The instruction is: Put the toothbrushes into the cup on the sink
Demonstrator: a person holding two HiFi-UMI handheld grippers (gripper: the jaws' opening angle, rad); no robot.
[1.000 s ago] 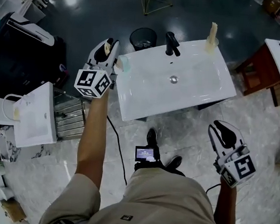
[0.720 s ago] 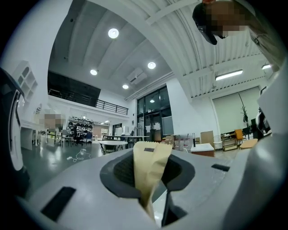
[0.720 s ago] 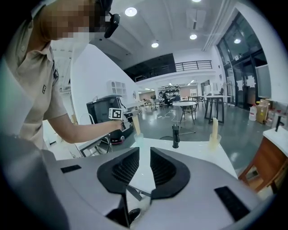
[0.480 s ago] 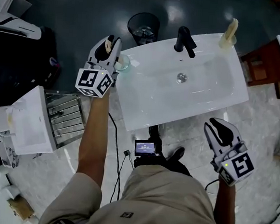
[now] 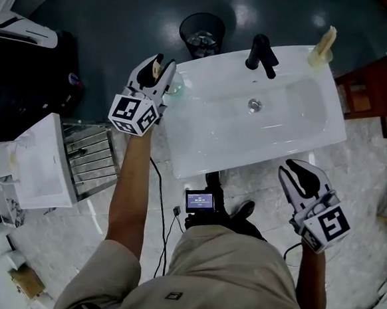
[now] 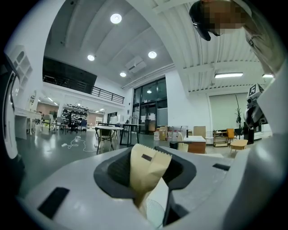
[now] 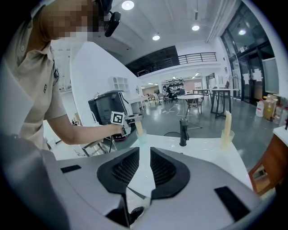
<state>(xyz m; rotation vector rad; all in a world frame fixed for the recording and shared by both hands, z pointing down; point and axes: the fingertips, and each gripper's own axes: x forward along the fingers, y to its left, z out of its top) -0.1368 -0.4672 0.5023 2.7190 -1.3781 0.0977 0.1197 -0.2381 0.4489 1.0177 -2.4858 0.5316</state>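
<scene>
Left gripper view is showing the beige paper-wrapped toothbrush standing between the left gripper's jaws, its lower end dipping into the clear round cup. Those jaws have just been opening and are sitting loose around the wrapper, not squeezing it. The cup is resting on the back left corner of the white rectangular sink counter. A matching clear cup with another beige toothbrush is standing at the back right corner, past the black tap. The right gripper is hanging just off the counter's front right corner, jaws parted and empty.
</scene>
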